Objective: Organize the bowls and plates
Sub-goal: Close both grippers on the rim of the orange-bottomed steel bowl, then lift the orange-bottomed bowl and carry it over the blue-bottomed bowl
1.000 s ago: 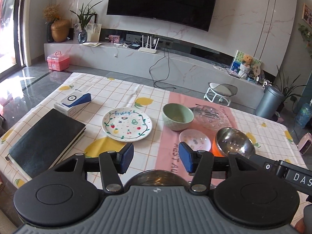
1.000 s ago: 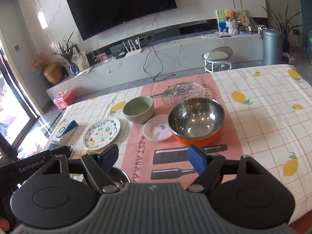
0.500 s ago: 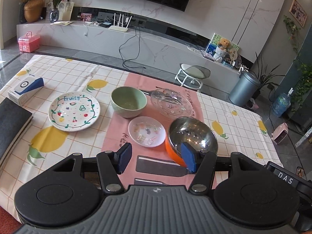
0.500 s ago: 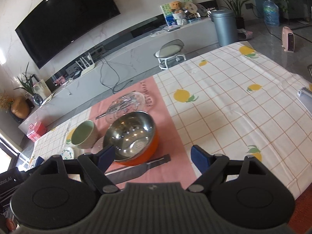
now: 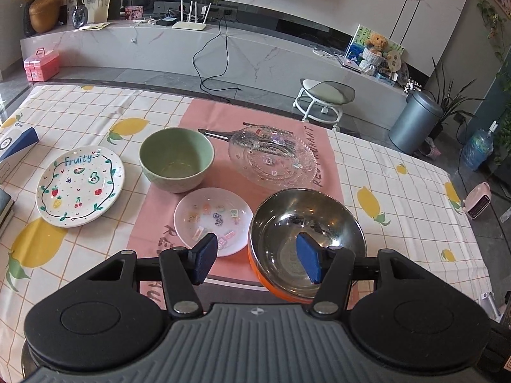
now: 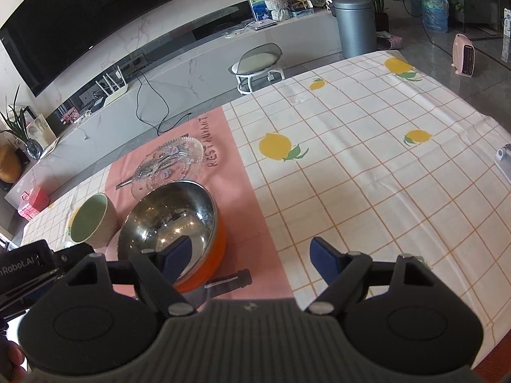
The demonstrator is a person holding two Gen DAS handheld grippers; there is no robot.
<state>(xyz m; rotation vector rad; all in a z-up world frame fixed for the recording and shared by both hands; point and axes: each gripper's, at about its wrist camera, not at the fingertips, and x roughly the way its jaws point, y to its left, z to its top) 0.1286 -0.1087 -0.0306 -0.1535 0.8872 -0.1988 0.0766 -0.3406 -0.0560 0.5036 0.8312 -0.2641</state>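
Your left gripper (image 5: 257, 260) hangs over the near edge of the table, its 2 blue pads (image 5: 204, 255) spread apart with nothing between them. The left pad sits in front of the small pink plate (image 5: 212, 212); the right pad shows against the inside of the steel bowl (image 5: 306, 226). Your right gripper (image 6: 247, 257) is spread wide too; its jaws have just been closing a little and nothing lies between them, only the pink placemat (image 6: 246, 198) and the checked lemon tablecloth (image 6: 367, 166) beneath. Its left pad overlaps the rim of the steel bowl (image 6: 169, 220) in the picture; whether it touches cannot be told.

The steel bowl, orange outside, stands nearest you on the placemat's right side, just beside the small pink plate. Behind the plate stands the green bowl (image 5: 176, 159), upright and empty. To its right, behind the steel bowl, lies the clear glass dish (image 5: 274, 158), its near edge close to the steel bowl's rim. The white "Fruity" plate (image 5: 80, 185) lies off the placemat on the tablecloth, left of the green bowl and apart from it. A blue-and-white box (image 5: 16, 142) sits at the table's left edge.

Beyond the table stand a white stool (image 5: 322, 97), a grey bin (image 5: 415, 121) and a long marble TV bench (image 5: 191, 48).
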